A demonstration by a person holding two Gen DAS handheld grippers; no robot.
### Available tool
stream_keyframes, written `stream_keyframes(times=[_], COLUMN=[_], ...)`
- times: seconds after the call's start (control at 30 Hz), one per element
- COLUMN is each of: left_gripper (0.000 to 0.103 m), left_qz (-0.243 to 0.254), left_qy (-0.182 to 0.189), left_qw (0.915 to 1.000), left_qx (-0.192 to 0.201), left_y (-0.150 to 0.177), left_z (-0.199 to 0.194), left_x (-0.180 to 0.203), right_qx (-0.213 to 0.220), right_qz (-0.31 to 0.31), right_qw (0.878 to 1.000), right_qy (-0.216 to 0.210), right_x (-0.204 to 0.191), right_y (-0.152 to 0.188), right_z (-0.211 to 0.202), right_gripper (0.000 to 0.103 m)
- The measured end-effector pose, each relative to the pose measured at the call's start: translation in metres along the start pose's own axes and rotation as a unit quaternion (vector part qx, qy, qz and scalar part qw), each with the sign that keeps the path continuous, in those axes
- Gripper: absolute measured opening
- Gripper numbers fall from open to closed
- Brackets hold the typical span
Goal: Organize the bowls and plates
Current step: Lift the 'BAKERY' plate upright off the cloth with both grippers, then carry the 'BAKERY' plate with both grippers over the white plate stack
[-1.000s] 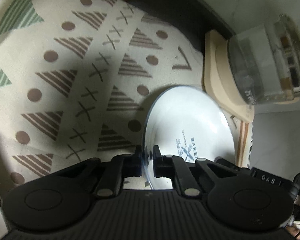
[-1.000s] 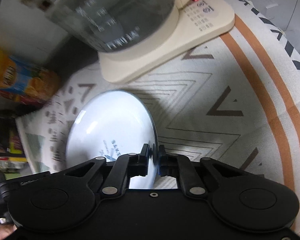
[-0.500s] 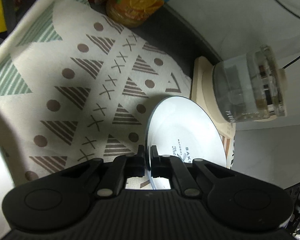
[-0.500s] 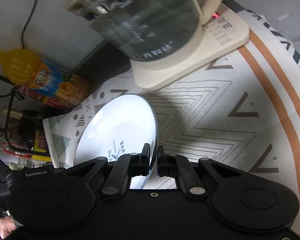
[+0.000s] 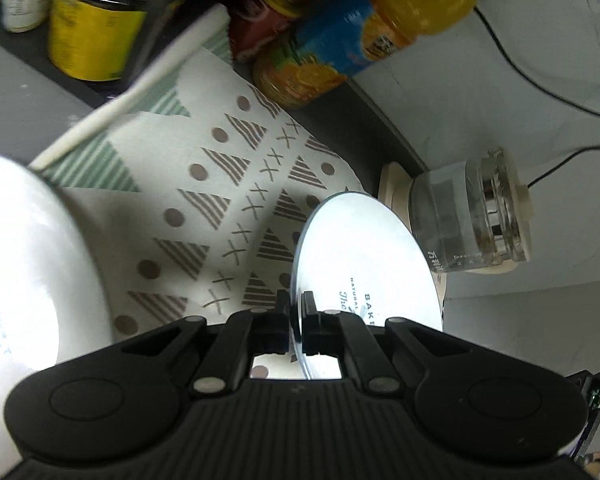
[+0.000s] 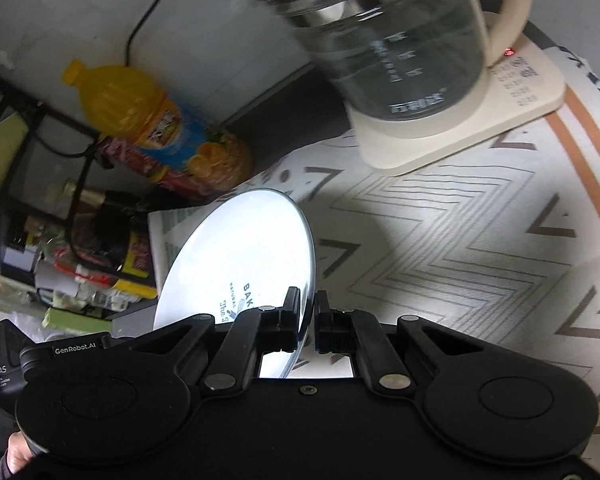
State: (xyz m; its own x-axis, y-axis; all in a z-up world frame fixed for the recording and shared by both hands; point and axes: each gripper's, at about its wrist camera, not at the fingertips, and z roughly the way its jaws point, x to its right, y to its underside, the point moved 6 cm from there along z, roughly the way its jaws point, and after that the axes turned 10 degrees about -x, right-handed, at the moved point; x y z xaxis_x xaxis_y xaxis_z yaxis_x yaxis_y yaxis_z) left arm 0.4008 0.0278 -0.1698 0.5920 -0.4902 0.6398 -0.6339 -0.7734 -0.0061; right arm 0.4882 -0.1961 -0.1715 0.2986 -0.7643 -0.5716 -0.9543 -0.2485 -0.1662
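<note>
Black ribbed housings fill the bottom of both wrist views. Left gripper pinching the near rim of a small white plate, jaws pressed close on its edge; right gripper clamped the same way on the opposite rim of that plate, so held at 2 points, tilted on edge and raised clear of the cloth. Blue lettering on the plate's face, partly covered by the fingers, only fragments legible. Beneath, a cream tablecloth printed with brown dots, striped triangles and crosses, green stripes toward its rolled edge; on the right side nested chevron lines and an orange band. At far left, a second white dish, overexposed and cut off by the frame, kind not clear. Farther back, a glass kettle on a cream base with a small red light, blurred. Beyond the cloth, a dark counter strip, an orange juice bottle, a yellow jar, cluttered packets too blurred to name, then a pale wall with a black cable. Hand barely visible at the lower left corner.
</note>
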Motion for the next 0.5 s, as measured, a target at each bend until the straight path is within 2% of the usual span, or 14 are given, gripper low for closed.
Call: stream_keyframes(times=[0.5], left_gripper=[0.003], left_qz=[-0.049], left_qy=[-0.006], left_qw=[0.9971], left_qx=[0.058], left_y=[0.028], left_z=[-0.05], left_x=[-0.043], right_qx=[-0.032], right_qz=[-0.07], right_qw=[0.997], right_qy=[-0.029], right_x=[-0.044], right_y=[0.021], right_z=[0.013], right_gripper=[0.007])
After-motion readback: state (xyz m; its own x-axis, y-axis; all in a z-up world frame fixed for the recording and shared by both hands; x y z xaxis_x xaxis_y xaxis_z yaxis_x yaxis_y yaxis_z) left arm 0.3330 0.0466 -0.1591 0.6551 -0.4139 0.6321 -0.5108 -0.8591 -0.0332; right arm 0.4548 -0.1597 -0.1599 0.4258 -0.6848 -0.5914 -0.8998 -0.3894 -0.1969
